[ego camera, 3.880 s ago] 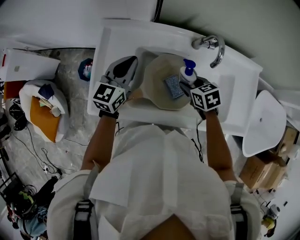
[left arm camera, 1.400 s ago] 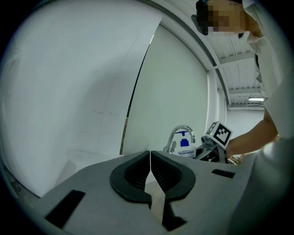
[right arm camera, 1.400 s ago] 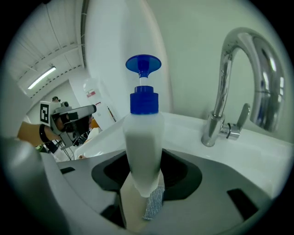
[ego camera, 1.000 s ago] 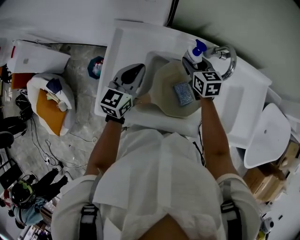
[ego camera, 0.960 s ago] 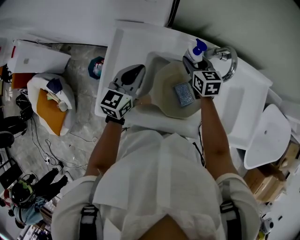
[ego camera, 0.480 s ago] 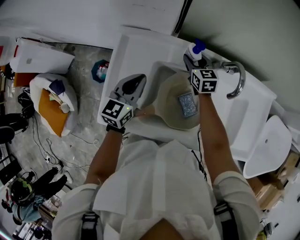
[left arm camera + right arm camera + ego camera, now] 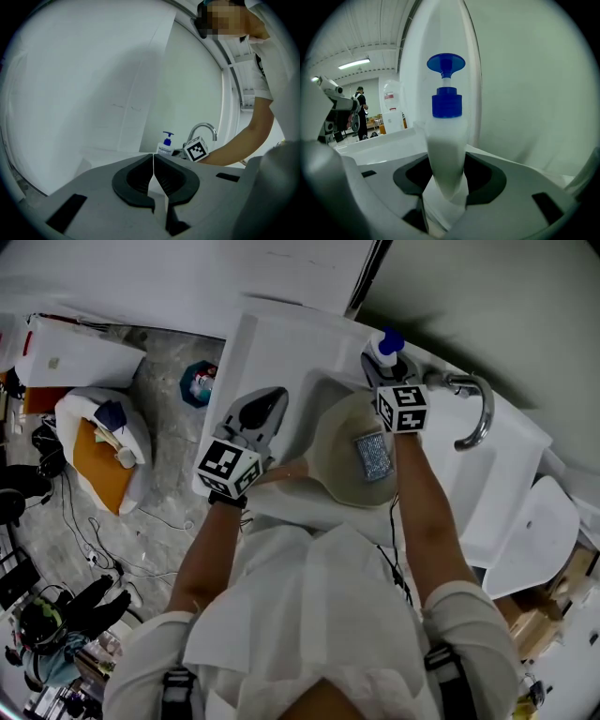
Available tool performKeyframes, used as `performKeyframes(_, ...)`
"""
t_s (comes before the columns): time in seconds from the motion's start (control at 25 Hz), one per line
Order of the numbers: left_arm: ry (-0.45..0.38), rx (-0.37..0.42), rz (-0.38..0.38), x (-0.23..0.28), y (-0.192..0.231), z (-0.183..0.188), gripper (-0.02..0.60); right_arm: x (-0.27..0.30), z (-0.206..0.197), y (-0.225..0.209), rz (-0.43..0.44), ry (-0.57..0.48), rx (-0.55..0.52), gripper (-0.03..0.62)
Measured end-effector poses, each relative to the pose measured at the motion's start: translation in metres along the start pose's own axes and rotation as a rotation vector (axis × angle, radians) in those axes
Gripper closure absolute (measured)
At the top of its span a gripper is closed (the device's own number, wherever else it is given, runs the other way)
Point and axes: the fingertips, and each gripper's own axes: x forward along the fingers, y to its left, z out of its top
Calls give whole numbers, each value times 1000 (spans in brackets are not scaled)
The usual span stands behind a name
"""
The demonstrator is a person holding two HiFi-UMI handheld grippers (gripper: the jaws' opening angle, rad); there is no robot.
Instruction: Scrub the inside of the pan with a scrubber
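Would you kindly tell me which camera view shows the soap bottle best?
The right gripper view: the soap bottle fills the centre, blue pump to body, held in the right gripper. The left gripper view shows it small and distant; the head view shows mostly its blue pump.

A smooth, milky plastic bottle (image 7: pixel 446 140) is gripped between the right gripper (image 7: pixel 446 183)'s matt jaws, a polished metal tap (image 7: pixel 476 413) beside it.

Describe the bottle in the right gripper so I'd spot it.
Find the white sink; at its back edge, beside the curved tap, the right gripper holds a pump bottle. It alone has a blue pump top on a white body.
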Motion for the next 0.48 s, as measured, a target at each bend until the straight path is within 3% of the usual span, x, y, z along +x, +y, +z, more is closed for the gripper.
performKeyframes(0.16, -2, 5, -4, 1, 0, 2, 563, 1, 1, 3, -12, 0, -46, 399)
performKeyframes(0.48, -10, 27, -39, 3, -16, 10, 563, -31, 5, 2, -23, -21, 22, 353)
